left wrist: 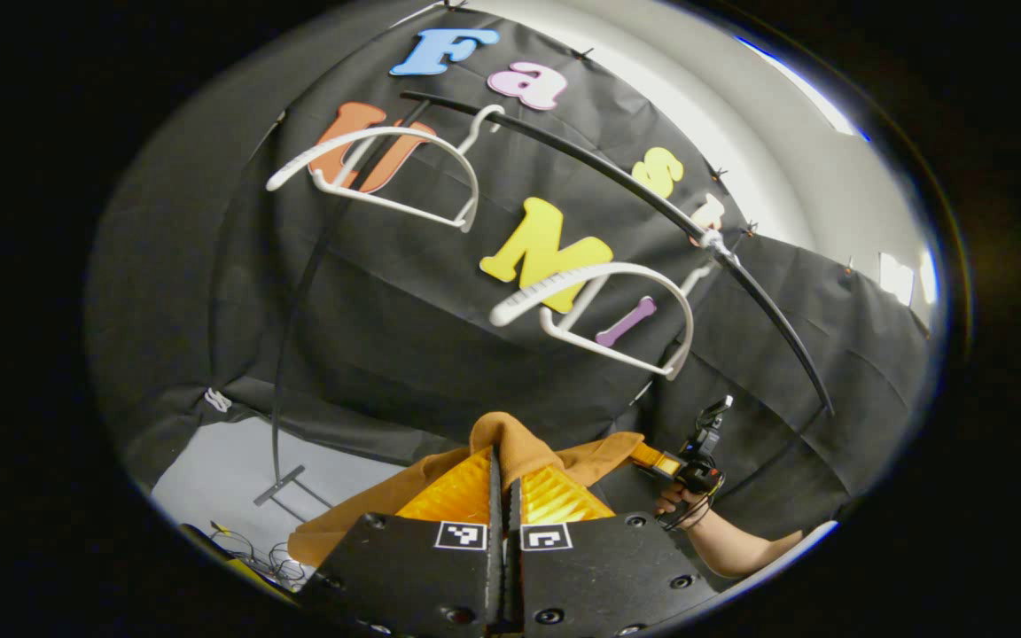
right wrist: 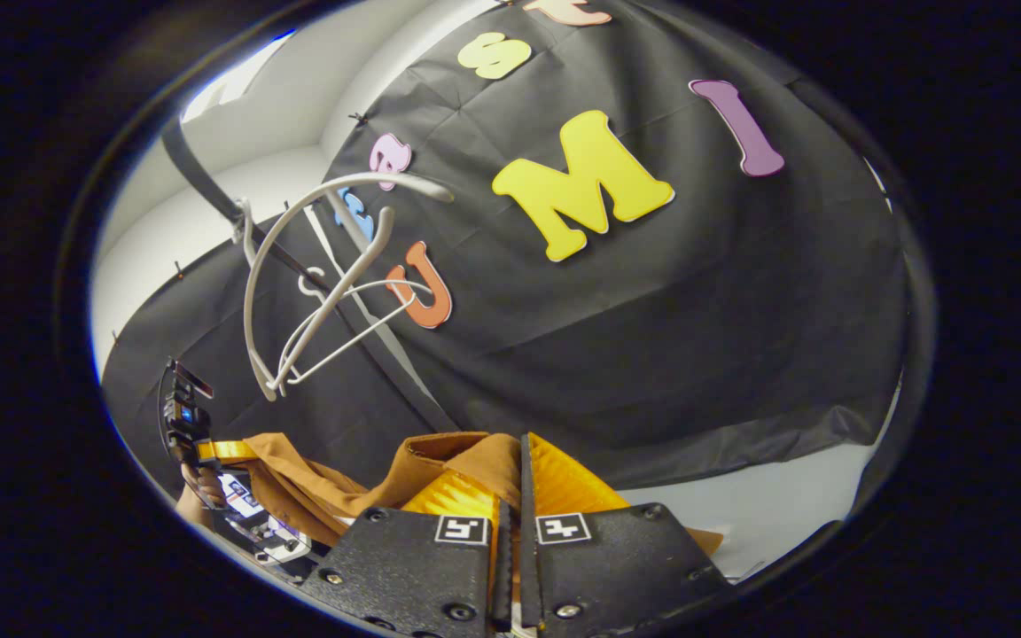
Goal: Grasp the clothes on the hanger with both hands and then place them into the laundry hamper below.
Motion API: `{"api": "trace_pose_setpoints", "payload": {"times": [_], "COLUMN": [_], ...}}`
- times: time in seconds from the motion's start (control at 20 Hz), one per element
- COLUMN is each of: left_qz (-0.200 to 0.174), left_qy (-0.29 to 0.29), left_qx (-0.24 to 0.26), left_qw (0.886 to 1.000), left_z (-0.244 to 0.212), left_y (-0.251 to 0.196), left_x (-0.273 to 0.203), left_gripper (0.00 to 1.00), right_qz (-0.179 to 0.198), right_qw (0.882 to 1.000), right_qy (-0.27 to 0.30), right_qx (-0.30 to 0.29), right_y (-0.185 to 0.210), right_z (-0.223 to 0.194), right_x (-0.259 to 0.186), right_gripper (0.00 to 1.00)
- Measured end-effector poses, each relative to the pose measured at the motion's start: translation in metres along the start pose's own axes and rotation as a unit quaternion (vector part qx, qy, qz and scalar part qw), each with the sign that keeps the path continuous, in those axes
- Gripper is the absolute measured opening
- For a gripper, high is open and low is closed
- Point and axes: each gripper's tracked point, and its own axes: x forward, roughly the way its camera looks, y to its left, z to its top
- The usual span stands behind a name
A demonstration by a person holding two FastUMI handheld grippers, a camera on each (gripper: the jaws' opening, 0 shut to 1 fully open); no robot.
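Already the brown garment [left wrist: 510,443] is off the white hangers [left wrist: 599,310], which hang bare at twelve o'clock. Left gripper [left wrist: 503,483] and right gripper [right wrist: 510,483] each pinch its cloth. Lowering into the hamper remains.

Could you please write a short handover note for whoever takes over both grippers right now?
Left gripper: shut on the brown garment, a fold pinched between its fingers.
Right gripper: shut on the same garment at its other end.
The garment hangs stretched between the two grippers, off the hangers. Two white hangers hang bare on the black rail.
Done: both grasps made, garment pulled off the hanger.
Left: lower it into the laundry hamper below and release. I cannot see the hamper from here, so find it before lowering.
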Motion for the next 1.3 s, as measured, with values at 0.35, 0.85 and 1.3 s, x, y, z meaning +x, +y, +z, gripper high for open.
{"api": "trace_pose_setpoints", "payload": {"times": [0.35, 0.85, 1.3], "left_qz": [-0.033, -0.112, -0.133], "left_qy": [-0.018, 0.001, -0.019], "left_qx": [-0.011, 0.055, 0.06], "left_qw": [0.999, 0.992, 0.989], "left_z": [-0.016, -0.025, -0.025], "left_y": [-0.041, -0.125, -0.165], "left_x": [-0.017, -0.009, 0.005], "left_gripper": [0.06, 0.0, 0.06], "right_qz": [0.017, 0.111, 0.183], "right_qw": [1.0, 0.994, 0.983], "right_qy": [-0.006, -0.008, -0.021], "right_qx": [0.022, -0.018, -0.005], "right_y": [0.044, 0.17, 0.211], "right_z": [-0.04, -0.047, -0.036], "right_x": [-0.039, -0.065, -0.079], "right_gripper": [0.06, 0.05, 0.05]}}
